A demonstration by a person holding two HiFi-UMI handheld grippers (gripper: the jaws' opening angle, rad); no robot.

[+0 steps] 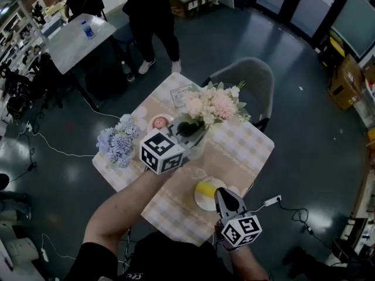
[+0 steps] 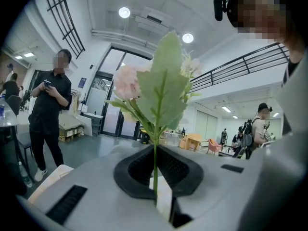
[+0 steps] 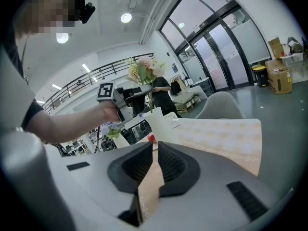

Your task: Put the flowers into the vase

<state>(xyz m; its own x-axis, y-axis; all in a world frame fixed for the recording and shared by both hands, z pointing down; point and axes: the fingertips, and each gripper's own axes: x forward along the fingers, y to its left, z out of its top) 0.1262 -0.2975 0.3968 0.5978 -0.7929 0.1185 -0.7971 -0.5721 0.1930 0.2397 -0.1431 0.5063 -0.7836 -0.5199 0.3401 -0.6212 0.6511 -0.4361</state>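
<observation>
**Pink bouquet held by its stem over the vase**

The pink-and-white bouquet (image 1: 211, 105), soft round blooms backed by pale green leaves, stands upright directly above the white vase (image 1: 197, 147) at mid-counter. Its thin green stem is pinched between the jaws of the left tool (image 1: 187, 129); a grip low on the stem probably keeps the heads uncrushed. Whether the stem end has entered the vase cannot be told. A blue bunch (image 1: 119, 142) lies on the counter (image 1: 249, 151) to the left, apparently awaiting its turn. The right tool (image 1: 224, 196), jaws pressed together on nothing, waits beside a plate (image 1: 199, 204), clear of the work.
</observation>
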